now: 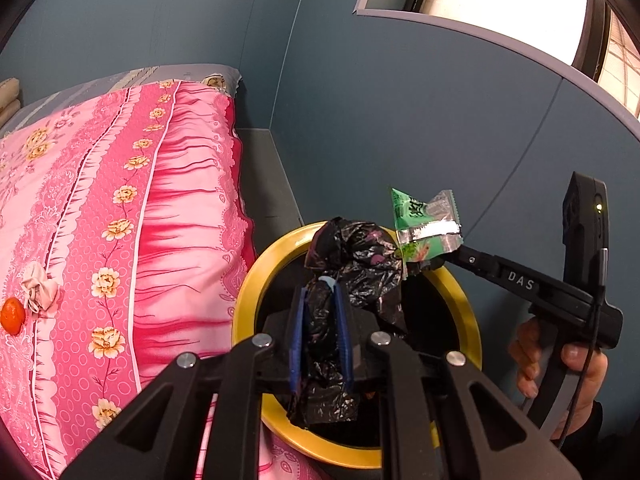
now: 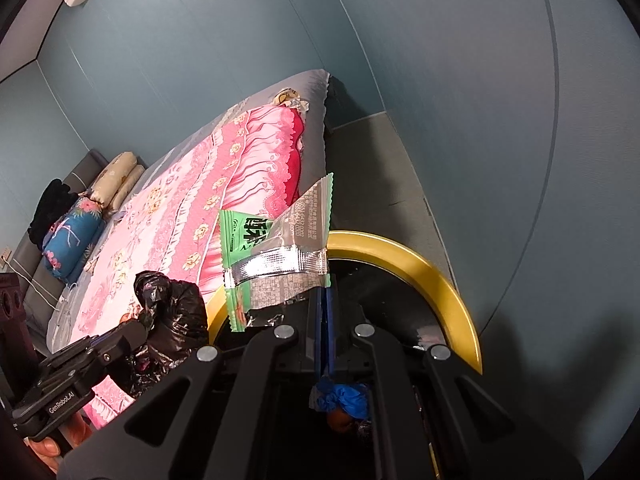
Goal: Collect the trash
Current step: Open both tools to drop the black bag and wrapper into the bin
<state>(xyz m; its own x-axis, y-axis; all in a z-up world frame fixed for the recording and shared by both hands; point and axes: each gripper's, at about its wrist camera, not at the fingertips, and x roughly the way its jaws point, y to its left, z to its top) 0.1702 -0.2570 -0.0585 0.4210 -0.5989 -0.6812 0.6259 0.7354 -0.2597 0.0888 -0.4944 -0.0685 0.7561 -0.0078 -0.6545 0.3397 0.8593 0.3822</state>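
My left gripper (image 1: 322, 285) is shut on a crumpled black plastic bag (image 1: 360, 256), its blue pads pressing the bag's neck. It hangs over a black bin with a yellow rim (image 1: 248, 280). My right gripper (image 1: 425, 265) comes in from the right, shut on a green and silver snack wrapper (image 1: 424, 220) above the bin's far edge. In the right wrist view my right gripper (image 2: 324, 294) pinches the wrapper (image 2: 276, 256) over the yellow rim (image 2: 440, 280). The left gripper (image 2: 140, 325) with the black bag (image 2: 180, 312) is at lower left. A blue crumpled item (image 2: 340, 396) lies inside the bin.
A bed with a pink floral quilt (image 1: 120, 200) stands left of the bin. An orange fruit (image 1: 12, 314) and a crumpled pale wad (image 1: 38, 290) lie on the quilt. A grey floor strip (image 1: 268, 184) runs between bed and blue wall. Pillows (image 2: 120, 172) sit at the bed's head.
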